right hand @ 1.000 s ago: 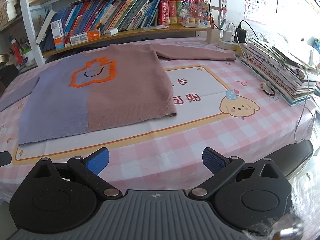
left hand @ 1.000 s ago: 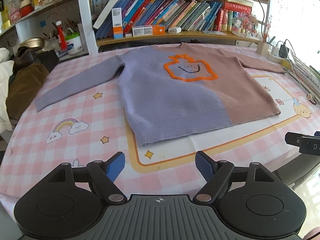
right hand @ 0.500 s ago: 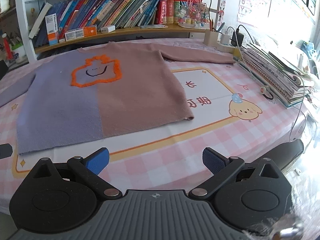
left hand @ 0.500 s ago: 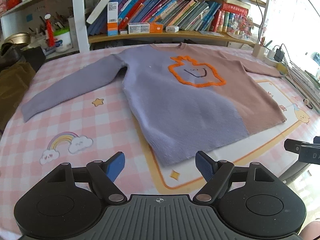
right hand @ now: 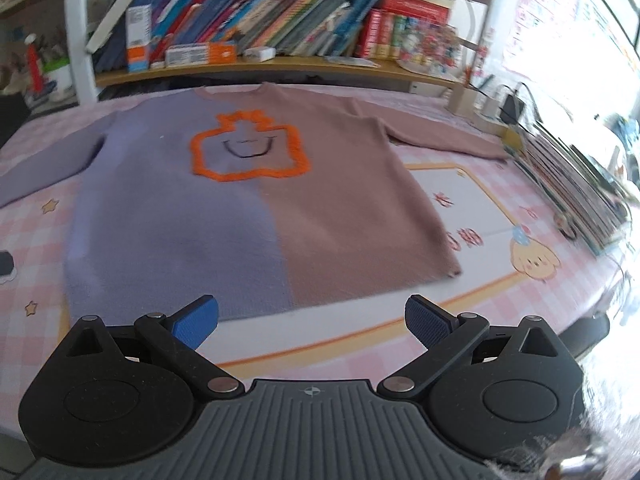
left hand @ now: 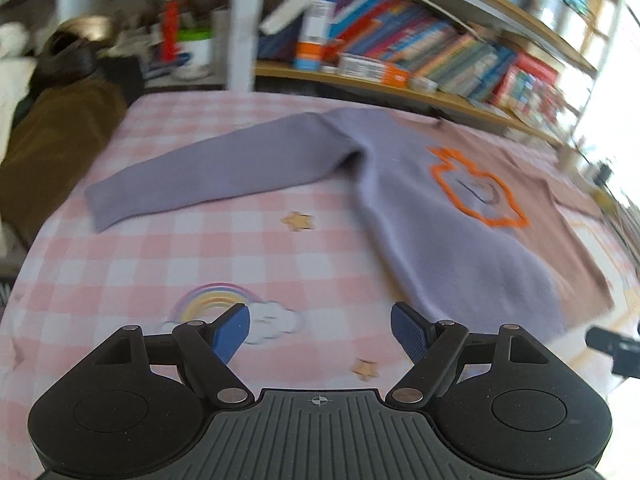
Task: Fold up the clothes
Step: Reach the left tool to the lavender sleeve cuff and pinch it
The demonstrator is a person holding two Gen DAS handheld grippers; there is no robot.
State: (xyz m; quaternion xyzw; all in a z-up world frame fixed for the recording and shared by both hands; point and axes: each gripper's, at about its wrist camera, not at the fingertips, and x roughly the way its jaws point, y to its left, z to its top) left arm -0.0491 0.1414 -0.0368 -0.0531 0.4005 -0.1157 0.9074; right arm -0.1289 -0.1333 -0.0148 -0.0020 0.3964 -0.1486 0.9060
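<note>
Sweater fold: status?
Left gripper open, empty. Right gripper open, empty. Sweater flat on tablecloth, sleeves out, unfolded. Nothing in the way.

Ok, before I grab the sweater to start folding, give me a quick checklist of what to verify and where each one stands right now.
1. Left gripper open, nothing between its fingers: ok.
2. Right gripper open and empty: ok.
3. Sweater lying flat, front up: ok.
4. Lilac sleeve spread out straight on the tablecloth: ok.
5. Brown sleeve clear of the stack of books: cannot tell, its cuff ends right at them.
6. Pictures sharp enough to aim: not ok, both are blurred.
</note>
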